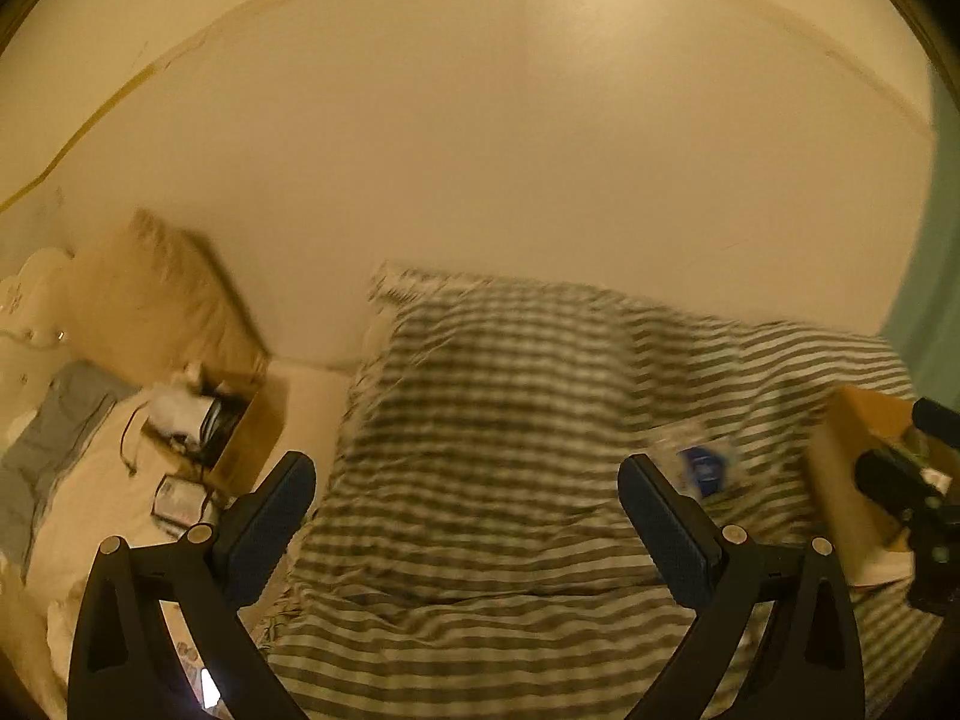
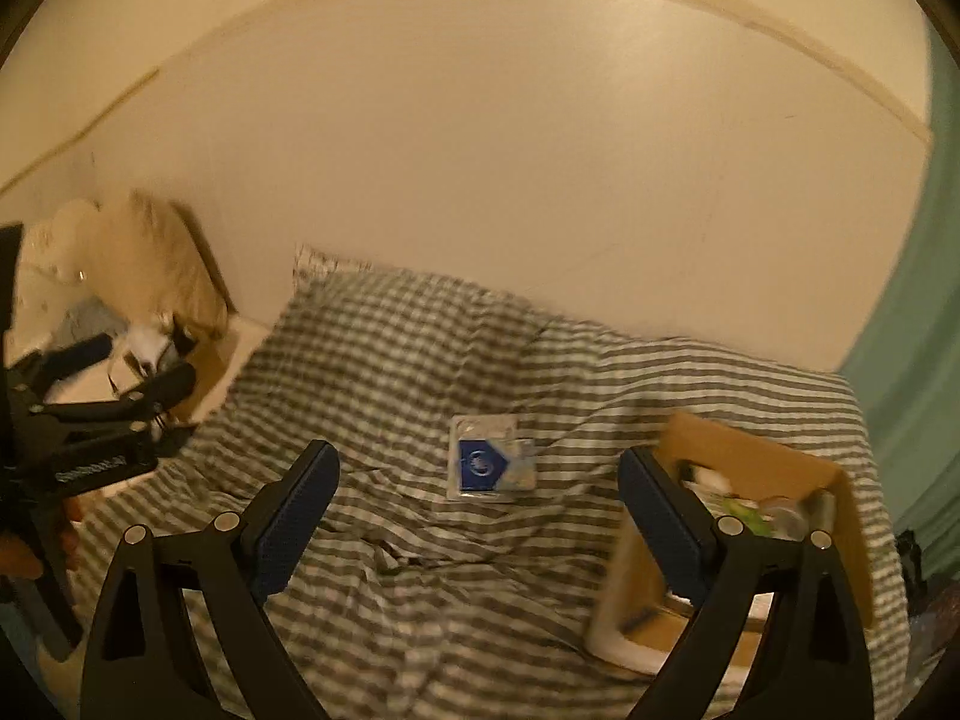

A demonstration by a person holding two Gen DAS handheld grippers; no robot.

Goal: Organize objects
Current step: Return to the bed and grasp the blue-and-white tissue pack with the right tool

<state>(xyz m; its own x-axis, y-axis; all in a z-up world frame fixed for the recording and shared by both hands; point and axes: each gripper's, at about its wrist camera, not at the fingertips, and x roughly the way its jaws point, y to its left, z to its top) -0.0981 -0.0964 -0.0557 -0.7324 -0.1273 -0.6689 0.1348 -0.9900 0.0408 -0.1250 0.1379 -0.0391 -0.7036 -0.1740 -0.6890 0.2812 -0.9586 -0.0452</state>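
Observation:
A flat clear packet with a blue label point(image 2: 489, 457) lies on the striped blanket point(image 2: 420, 360); it also shows in the left wrist view point(image 1: 702, 465), just beyond my right finger there. My left gripper point(image 1: 468, 492) is open and empty above the blanket. My right gripper point(image 2: 480, 486) is open and empty, with the packet between and beyond its fingertips. A cardboard box point(image 2: 756, 468) with several items inside sits to the right, behind the right finger. A second cardboard box point(image 1: 240, 426) with dark and white items stands at the far left.
A pillow point(image 1: 162, 294) leans on the wall behind the left box. A small case point(image 1: 177, 498) and a cord lie on the white sheet point(image 1: 90, 498). A green curtain point(image 2: 912, 330) hangs at the right. The left gripper shows in the right wrist view point(image 2: 138, 369).

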